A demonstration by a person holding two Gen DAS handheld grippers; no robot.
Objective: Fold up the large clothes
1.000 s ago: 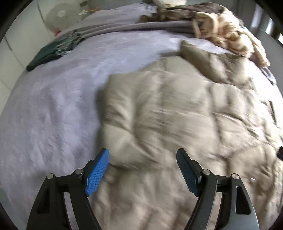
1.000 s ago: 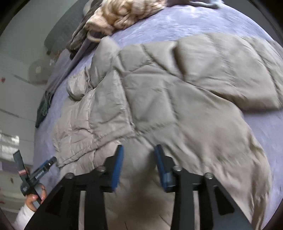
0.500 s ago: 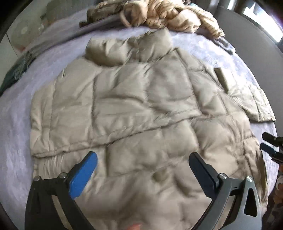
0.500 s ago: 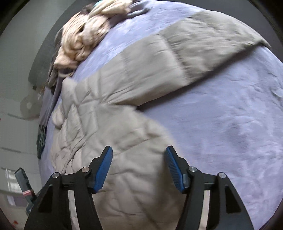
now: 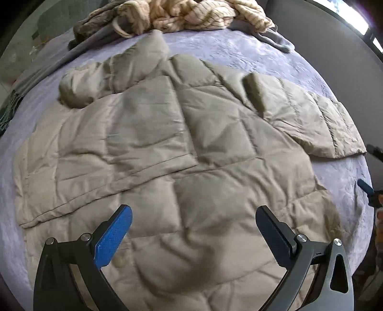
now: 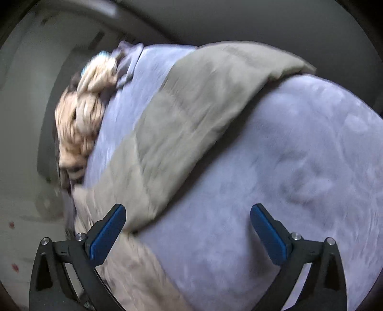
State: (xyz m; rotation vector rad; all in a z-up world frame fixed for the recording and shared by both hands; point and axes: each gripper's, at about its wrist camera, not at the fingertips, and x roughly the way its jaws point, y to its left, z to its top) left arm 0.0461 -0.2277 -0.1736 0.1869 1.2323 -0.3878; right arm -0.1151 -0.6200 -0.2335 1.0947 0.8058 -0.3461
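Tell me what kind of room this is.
Most likely a bedroom: a beige puffer jacket is spread over a bed with a lavender cover, and more clothes are heaped at its far edge.

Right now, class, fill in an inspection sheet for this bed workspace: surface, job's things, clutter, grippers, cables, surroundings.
Surface: bed with a lilac cover, wrinkled.
Job's things: beige quilted puffer jacket spread flat; one sleeve lies stretched out to the side, the other is folded across the body.
Clutter: cream striped garment heaped at the far edge, a grey garment beside it, a dark green cloth at the left edge.
Grippers: left gripper open above the jacket, holding nothing; right gripper open, its jaws just widened, nothing between them, above the cover beside the sleeve.
Cables: nothing seen.
Surroundings: pale wall, blurred.
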